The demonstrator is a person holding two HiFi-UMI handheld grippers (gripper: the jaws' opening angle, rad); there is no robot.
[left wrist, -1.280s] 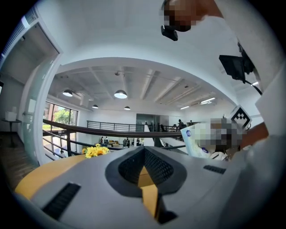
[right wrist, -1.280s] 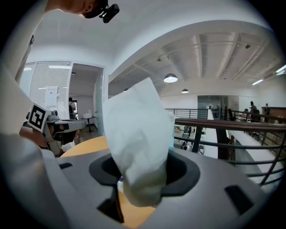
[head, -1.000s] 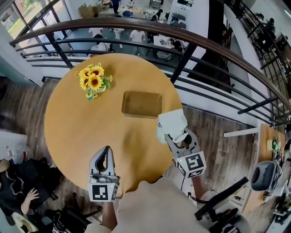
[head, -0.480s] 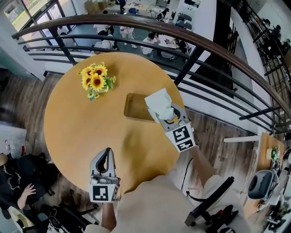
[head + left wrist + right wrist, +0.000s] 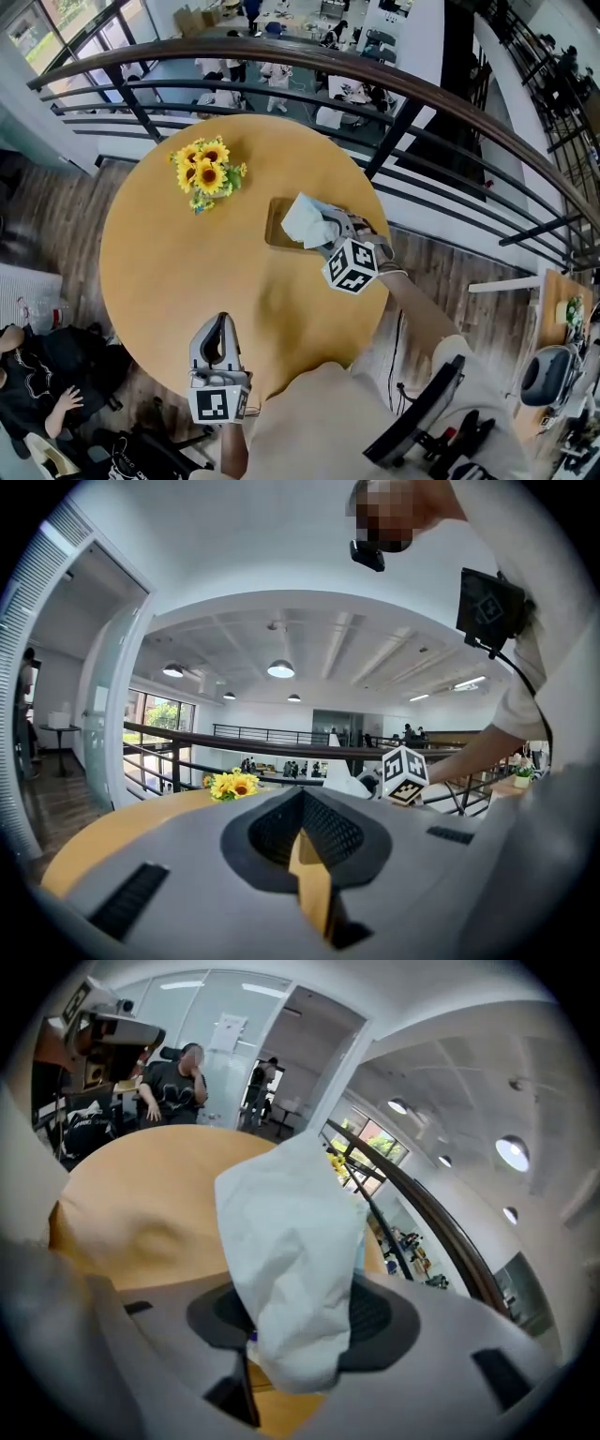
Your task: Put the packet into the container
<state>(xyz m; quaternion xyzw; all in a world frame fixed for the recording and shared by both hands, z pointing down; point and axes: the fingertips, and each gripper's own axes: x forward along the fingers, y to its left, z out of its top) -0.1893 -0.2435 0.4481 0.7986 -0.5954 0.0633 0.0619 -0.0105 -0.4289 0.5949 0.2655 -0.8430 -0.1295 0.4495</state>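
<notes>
Round wooden table: right tongs hold white packet over the container.

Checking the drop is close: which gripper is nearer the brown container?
Right. The right gripper, holding the packet, is over the container; the left gripper is at the near edge of the table, far from it.

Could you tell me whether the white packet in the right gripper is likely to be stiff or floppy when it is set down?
Probably soft: the packet creases and bulges between the jaws of the right gripper, so it may slump in the container rather than stand. It seems light, held up by one pinched end.
</notes>
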